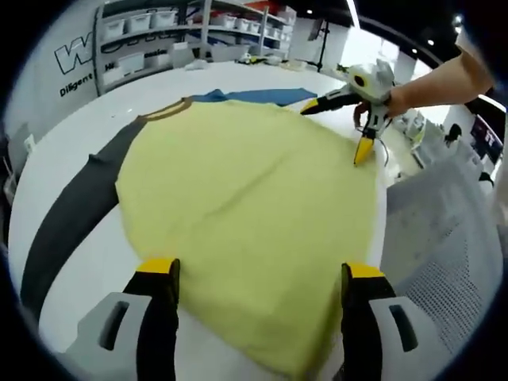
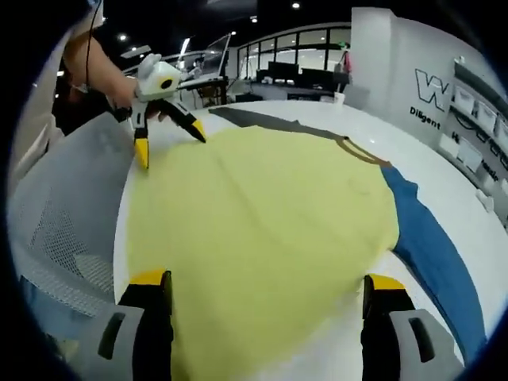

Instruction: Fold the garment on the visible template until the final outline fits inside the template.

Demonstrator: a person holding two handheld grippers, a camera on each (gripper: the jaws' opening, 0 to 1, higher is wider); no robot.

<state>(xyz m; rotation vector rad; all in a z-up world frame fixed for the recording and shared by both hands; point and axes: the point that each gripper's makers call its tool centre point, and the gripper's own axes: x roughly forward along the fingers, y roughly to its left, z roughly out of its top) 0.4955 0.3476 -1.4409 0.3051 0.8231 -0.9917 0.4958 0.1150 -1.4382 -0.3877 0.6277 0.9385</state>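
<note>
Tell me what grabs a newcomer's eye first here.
A yellow shirt lies spread across the white table, with a grey sleeve at one side and a blue sleeve at the other. Both claws, left and right, hover open over its hem.

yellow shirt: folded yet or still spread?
Spread. The yellow shirt lies flat across the white table, no fold visible; dark sleeve and blue sleeve extend outward.

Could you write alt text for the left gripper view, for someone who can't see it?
A yellow garment with a brown collar lies spread flat on a white table, with a dark grey sleeve on one side and a blue sleeve on the far side. The left gripper hovers open over its near edge; across it, a hand holds the right gripper, also open.
</note>
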